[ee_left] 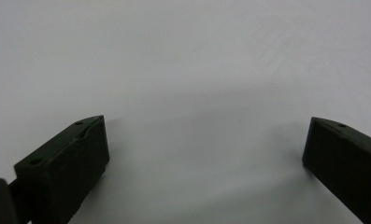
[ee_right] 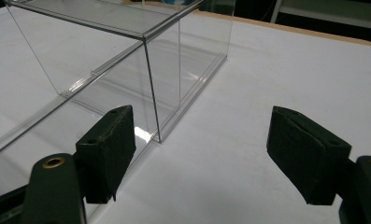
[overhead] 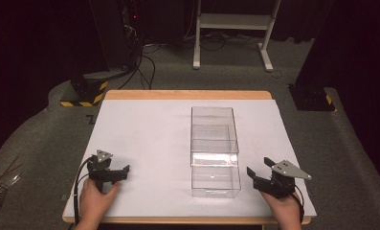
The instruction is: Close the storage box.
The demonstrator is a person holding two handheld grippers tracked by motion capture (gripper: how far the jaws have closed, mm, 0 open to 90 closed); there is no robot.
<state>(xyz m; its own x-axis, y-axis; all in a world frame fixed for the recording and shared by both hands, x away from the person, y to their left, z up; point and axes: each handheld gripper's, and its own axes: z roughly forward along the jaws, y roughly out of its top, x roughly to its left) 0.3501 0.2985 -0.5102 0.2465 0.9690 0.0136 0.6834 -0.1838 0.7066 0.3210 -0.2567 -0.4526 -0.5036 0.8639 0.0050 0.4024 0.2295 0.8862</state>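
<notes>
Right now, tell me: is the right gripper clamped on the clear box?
No, the right gripper has its jaws spread wide, beside the clear box without gripping it.

One clear box, two grippers, left and right, one table

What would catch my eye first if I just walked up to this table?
Probably the clear plastic box standing mid-table on the white tabletop, empty. Then the two black hand-held grippers at the near edge: the left gripper away from the box, the right gripper just beside it, both open.
</notes>
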